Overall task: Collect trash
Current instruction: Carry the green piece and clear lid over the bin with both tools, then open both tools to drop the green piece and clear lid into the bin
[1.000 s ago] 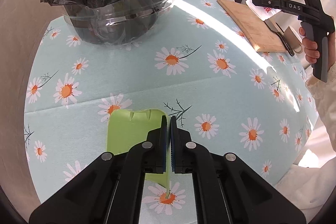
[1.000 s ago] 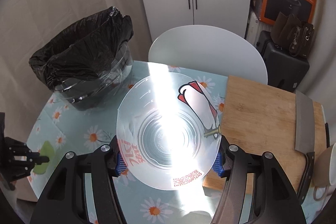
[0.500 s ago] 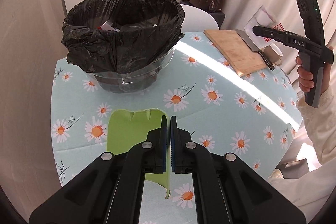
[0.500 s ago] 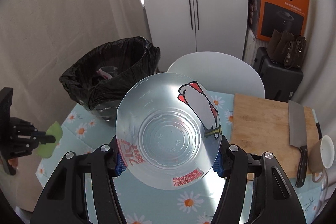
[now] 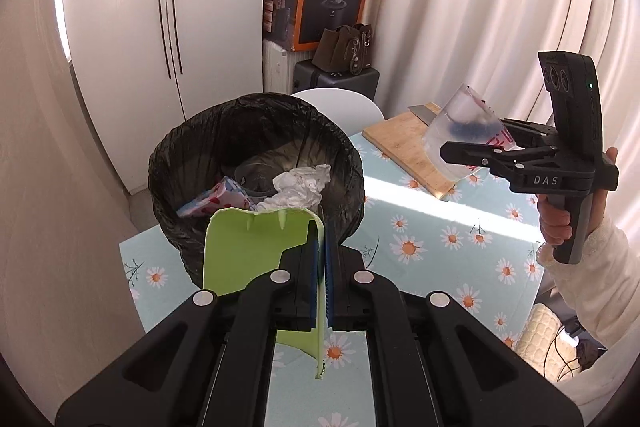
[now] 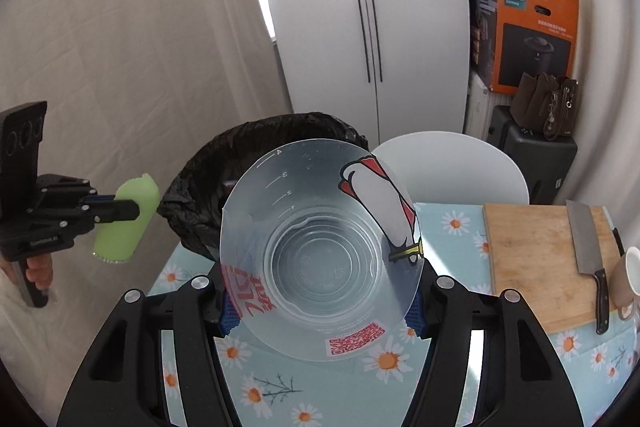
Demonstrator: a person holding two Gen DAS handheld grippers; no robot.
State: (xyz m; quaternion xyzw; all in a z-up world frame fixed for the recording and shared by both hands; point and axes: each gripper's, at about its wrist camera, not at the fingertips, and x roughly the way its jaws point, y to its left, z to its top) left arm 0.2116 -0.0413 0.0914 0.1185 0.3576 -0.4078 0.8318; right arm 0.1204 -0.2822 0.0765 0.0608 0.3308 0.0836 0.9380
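My left gripper [image 5: 322, 227] is shut on the wall of a light green cup [image 5: 252, 251], held in the air just short of the bin's near rim. The bin [image 5: 256, 131] is lined with a black bag and holds crumpled white paper and a patterned wrapper. My right gripper [image 6: 320, 311] is shut on a clear plastic cup [image 6: 320, 247] printed with a penguin and red lettering, its mouth facing the camera. From the left wrist view that cup [image 5: 460, 135] hovers over the table to the right of the bin. The right wrist view shows the green cup [image 6: 128, 219] left of the bin [image 6: 248, 147].
A wooden cutting board [image 6: 536, 263] with a cleaver [image 6: 588, 251] lies at the table's far right, a mug [image 6: 628, 279] beside it. A white chair back [image 6: 452, 167] stands behind the daisy-print table [image 5: 440, 235]. Cupboard, orange box and bags line the back wall.
Both grippers have risen with their cups and come nearer the bin. The left view now looks down into the bin's opening; the green cup has lifted off the table.
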